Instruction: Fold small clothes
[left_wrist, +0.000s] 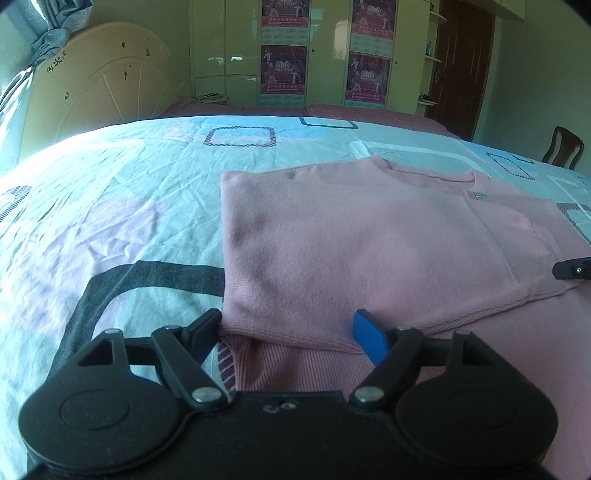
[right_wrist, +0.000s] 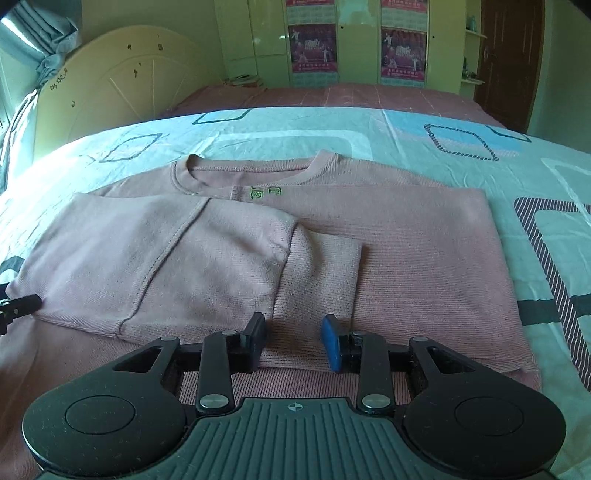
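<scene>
I am holding my left gripper (left_wrist: 286, 325) wide and my right gripper (right_wrist: 295, 334) half-closed, both empty, at the near hem of the pink sweater (right_wrist: 388, 251) on the bed (right_wrist: 424, 122), one sleeve (right_wrist: 207, 258) already folded in, further folds remaining.

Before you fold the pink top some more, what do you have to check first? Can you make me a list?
1. Pink top lying flat on the bedsheet: ok.
2. Left side and sleeve already folded across the middle: ok.
3. Right side folded in: not ok, not yet done.
4. Left gripper open over the near hem: ok, nothing pinched.
5. Right gripper at the sleeve cuff: cannot tell whether it pinches cloth.
6. Neck label uncovered: ok.
</scene>
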